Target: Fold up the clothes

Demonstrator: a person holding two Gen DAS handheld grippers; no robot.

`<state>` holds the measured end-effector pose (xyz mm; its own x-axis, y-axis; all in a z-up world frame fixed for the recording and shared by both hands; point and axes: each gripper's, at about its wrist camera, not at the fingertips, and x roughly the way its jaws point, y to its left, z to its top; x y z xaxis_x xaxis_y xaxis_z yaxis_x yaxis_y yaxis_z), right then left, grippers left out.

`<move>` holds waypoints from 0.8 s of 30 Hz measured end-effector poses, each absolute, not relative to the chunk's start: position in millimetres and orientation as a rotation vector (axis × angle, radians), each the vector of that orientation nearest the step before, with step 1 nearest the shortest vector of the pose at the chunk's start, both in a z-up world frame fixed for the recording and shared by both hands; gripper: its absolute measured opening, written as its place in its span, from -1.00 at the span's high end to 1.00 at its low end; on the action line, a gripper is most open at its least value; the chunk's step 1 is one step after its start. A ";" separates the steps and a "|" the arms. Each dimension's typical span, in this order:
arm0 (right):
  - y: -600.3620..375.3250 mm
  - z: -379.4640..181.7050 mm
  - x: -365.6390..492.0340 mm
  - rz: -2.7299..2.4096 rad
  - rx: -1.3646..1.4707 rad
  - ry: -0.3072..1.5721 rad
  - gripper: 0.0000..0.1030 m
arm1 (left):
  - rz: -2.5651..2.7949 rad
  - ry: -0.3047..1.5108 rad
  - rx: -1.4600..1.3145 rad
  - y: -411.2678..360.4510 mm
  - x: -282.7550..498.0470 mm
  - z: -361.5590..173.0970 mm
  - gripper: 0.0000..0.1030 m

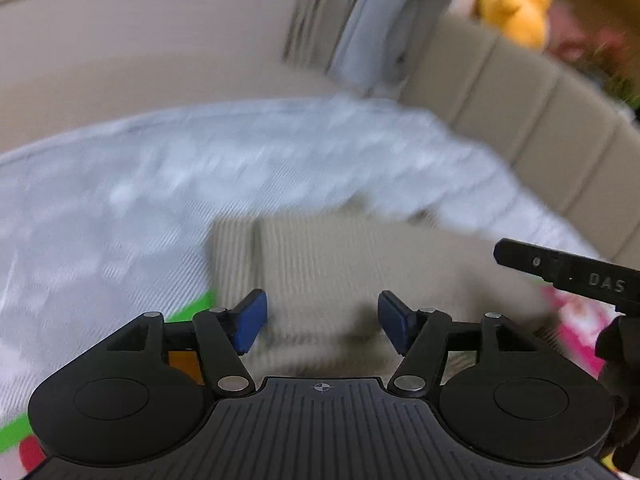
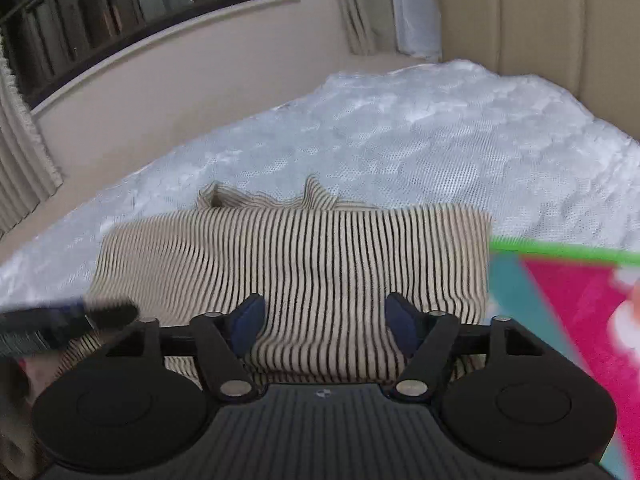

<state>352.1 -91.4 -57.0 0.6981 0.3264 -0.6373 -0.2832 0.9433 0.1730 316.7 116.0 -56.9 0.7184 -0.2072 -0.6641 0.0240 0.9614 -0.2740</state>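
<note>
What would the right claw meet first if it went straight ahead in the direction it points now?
Probably the striped garment: it lies on the bed directly ahead of the open right claw. How far away is unclear.

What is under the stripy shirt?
The stripy shirt lies on the white bedcover. Its near right edge meets a pink mat. Anything beneath the folded layers is hidden.
</note>
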 end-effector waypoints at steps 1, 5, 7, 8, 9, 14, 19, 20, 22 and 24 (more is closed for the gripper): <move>-89.9 -59.0 347.4 0.361 0.057 0.705 -0.65 | -0.133 0.762 -0.258 118.9 316.9 -59.0 -0.31; -87.2 -61.5 350.2 0.421 0.093 0.733 -1.00 | -0.127 0.776 -0.283 127.1 323.6 -63.8 -0.50; -81.1 -58.5 356.5 0.423 0.070 0.773 -1.00 | -0.118 0.785 -0.286 128.6 328.6 -68.7 -0.53; -78.2 -56.8 358.9 0.425 0.052 0.792 -1.00 | -0.117 0.785 -0.283 128.2 328.1 -70.4 -0.54; -75.8 -54.9 361.2 0.427 0.034 0.810 -1.00 | -0.118 0.785 -0.279 127.4 327.1 -70.5 -0.58; -67.7 -11.8 355.7 0.392 -0.063 0.669 -0.07 | -0.132 0.783 -0.285 129.6 325.2 -68.9 -0.60; -36.0 -16.6 406.8 0.311 -0.133 0.673 0.02 | -0.018 0.776 -0.360 157.6 326.6 -60.9 -0.75; -30.6 -24.3 417.6 0.286 -0.155 0.678 0.02 | -0.004 0.773 -0.386 165.7 326.5 -59.7 -0.75; -28.0 -40.0 434.6 0.269 -0.164 0.717 0.25 | 0.014 0.754 -0.435 183.2 324.3 -55.3 -0.76; -30.4 -55.6 443.2 0.298 -0.147 0.785 0.53 | 0.028 0.725 -0.462 197.9 321.1 -49.2 -0.81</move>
